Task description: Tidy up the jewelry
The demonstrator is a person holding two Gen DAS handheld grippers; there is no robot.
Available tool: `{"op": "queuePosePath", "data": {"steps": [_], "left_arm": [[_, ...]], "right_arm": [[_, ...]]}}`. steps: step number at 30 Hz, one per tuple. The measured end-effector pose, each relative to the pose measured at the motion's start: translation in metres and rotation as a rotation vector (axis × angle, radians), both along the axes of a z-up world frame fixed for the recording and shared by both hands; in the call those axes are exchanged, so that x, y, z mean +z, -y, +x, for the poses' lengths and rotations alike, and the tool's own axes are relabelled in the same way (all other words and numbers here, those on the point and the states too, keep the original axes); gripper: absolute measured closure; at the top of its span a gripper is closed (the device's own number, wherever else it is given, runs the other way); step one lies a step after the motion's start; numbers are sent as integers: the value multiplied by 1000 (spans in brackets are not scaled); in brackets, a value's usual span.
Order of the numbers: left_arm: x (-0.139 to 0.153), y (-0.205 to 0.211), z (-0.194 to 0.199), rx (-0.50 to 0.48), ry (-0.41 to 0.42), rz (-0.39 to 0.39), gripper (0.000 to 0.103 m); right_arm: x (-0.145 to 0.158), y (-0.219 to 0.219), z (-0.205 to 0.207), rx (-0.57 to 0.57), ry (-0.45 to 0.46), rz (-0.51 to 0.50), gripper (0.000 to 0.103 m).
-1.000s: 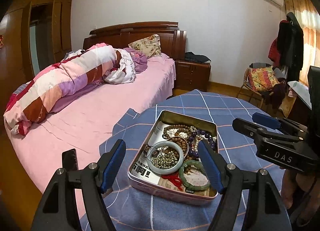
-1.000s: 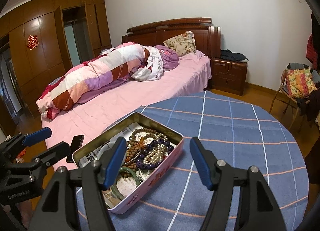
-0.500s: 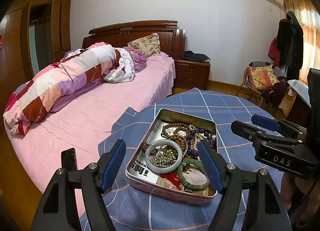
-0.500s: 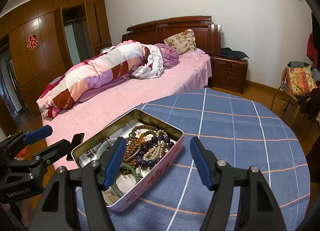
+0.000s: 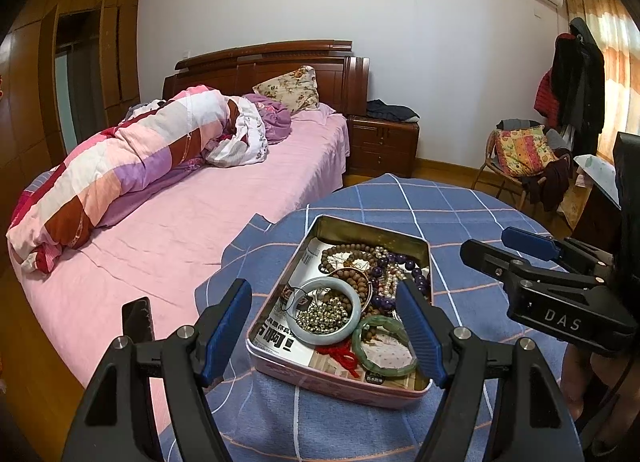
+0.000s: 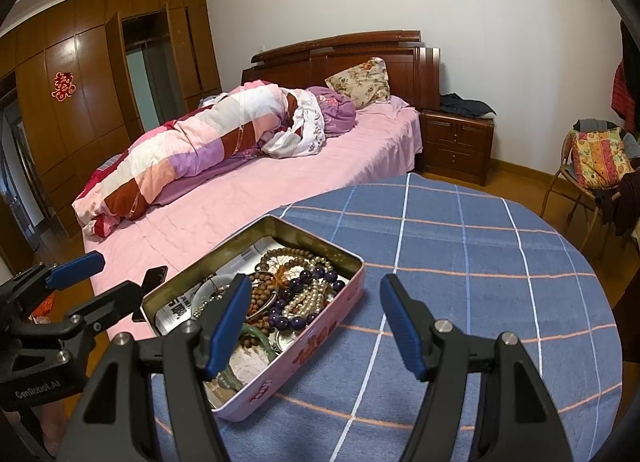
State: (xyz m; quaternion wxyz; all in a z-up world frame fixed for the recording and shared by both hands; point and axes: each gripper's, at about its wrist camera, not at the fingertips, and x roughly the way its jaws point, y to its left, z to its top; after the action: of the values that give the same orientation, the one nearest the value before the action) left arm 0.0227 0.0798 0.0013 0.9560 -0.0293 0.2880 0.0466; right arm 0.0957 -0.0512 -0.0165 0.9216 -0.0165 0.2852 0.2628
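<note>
A pink metal tin (image 5: 332, 376) sits on a round table with a blue checked cloth (image 5: 460, 206). It holds a pale jade bangle (image 5: 326, 336), a green bangle (image 5: 394, 368), brown bead strands (image 5: 352, 252), purple beads (image 5: 416, 274), silver beads and a red cord. My left gripper (image 5: 322, 336) is open, hovering just short of the tin's near end. My right gripper (image 6: 314, 324) is open, above the tin's (image 6: 320, 338) right side. It shows from the side in the left wrist view (image 5: 532, 258). The left gripper also shows in the right wrist view (image 6: 76, 282).
A bed with a pink sheet (image 5: 192, 230) and a rolled striped quilt (image 5: 120, 166) stands left of the table. A dark phone (image 5: 138, 320) lies on the bed edge. A nightstand (image 5: 382, 146) and a chair with a cushion (image 5: 520, 154) stand behind.
Both grippers have drifted slightly toward the tin, which sits a little lower and nearer in both views. Both stay open. Nothing in the tin has moved.
</note>
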Motion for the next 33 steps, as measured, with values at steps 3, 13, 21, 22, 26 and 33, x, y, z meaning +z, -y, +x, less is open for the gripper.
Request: {"op": "queuePosePath", "data": {"steps": [3, 13, 21, 22, 26, 33], "left_arm": [[0, 1, 0, 1, -2, 0, 28], [0, 3, 1, 2, -3, 3, 28], [-1, 2, 2, 15, -16, 12, 28], [-1, 2, 3, 16, -18, 12, 28], [-3, 2, 4, 20, -25, 12, 28], [-6, 5, 4, 23, -13, 50, 28]], "right_arm": [[0, 0, 1, 0, 0, 0, 33], [1, 3, 3, -3, -2, 2, 33], [0, 3, 2, -3, -3, 2, 33], [0, 3, 3, -2, -3, 3, 33], [0, 3, 2, -2, -3, 4, 33], [0, 6, 5, -10, -6, 5, 33]]}}
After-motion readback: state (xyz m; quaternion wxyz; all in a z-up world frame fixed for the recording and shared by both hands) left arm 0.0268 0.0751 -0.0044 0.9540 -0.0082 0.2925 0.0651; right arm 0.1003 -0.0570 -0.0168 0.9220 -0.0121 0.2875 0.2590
